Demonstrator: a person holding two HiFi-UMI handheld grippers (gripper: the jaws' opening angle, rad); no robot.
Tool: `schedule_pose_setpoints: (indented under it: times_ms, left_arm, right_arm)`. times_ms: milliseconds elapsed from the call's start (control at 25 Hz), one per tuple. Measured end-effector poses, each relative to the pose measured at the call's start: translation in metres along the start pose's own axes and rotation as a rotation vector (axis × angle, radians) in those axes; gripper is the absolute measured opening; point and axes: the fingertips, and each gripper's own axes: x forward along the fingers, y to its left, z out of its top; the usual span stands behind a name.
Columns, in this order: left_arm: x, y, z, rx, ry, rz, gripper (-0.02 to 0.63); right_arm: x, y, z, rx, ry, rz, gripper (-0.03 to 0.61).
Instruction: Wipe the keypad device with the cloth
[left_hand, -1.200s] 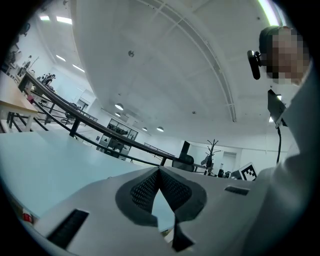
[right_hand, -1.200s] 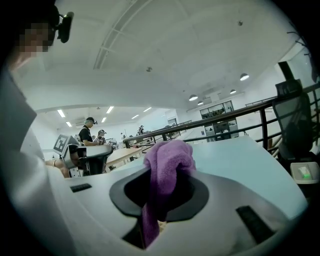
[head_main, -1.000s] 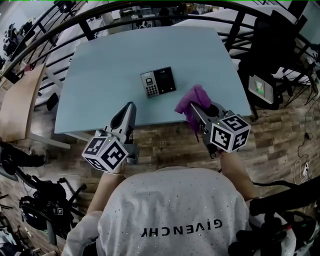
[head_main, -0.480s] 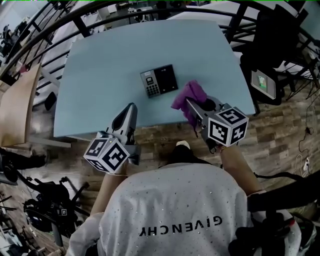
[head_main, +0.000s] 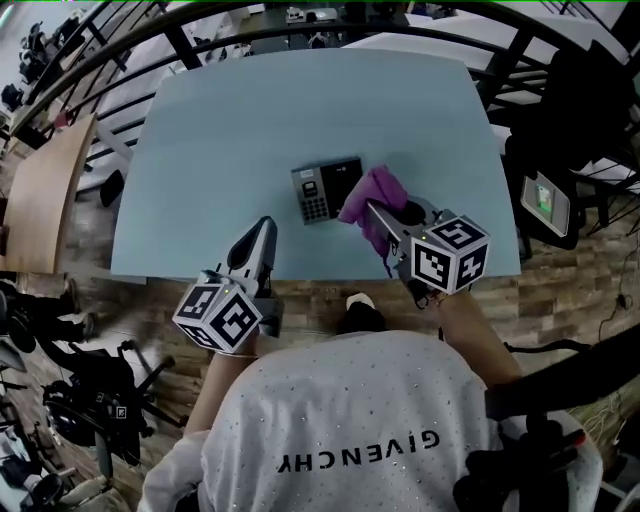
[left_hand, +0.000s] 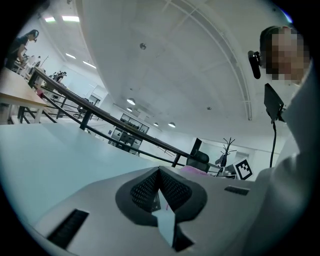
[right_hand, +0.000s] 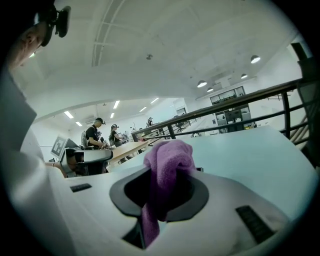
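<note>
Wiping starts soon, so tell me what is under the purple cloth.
Only blue table shows around the cloth, which the right gripper holds at the keypad device's right edge. The spot directly beneath is covered; whether the cloth touches anything cannot be told.

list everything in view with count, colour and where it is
table: one, pale blue, centre of the head view
keypad device: one, black with a grey keypad, on the table towards its near edge
cloth: one, purple, at the keypad device's right edge, clamped in the right gripper
railing: one, dark, curving behind the table
wooden tabletop: one, light brown, far left
floor: wood-pattern, around the table
left gripper: one, grey, jaws together and empty, over the table's near edge
right gripper: one, grey, jaws closed on the cloth
</note>
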Motion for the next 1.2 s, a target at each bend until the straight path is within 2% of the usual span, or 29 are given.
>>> schedule_pose_setpoints:
  times_ms: [240,480,800,1200]
  left_arm:
    - [0.032,0.019,-0.016,-0.017,0.045,0.072,0.005]
    - [0.053,0.037,-0.027,-0.043,0.066,0.106,0.005]
    - [0.066,0.052,-0.049,-0.096,0.101,0.158,0.005]
    - [0.063,0.068,-0.060,-0.131,0.123,0.229,0.005]
  right_arm:
    - [0.034,-0.035,-0.004,0.043,0.036,0.049,0.063]
    - [0.064,-0.054,-0.007,0.080,0.063,0.088,0.061]
    - [0.094,-0.052,-0.011,0.065,0.102,0.181,0.063]
    - [0.134,-0.040,-0.026,0.060,0.150,0.221,0.063]
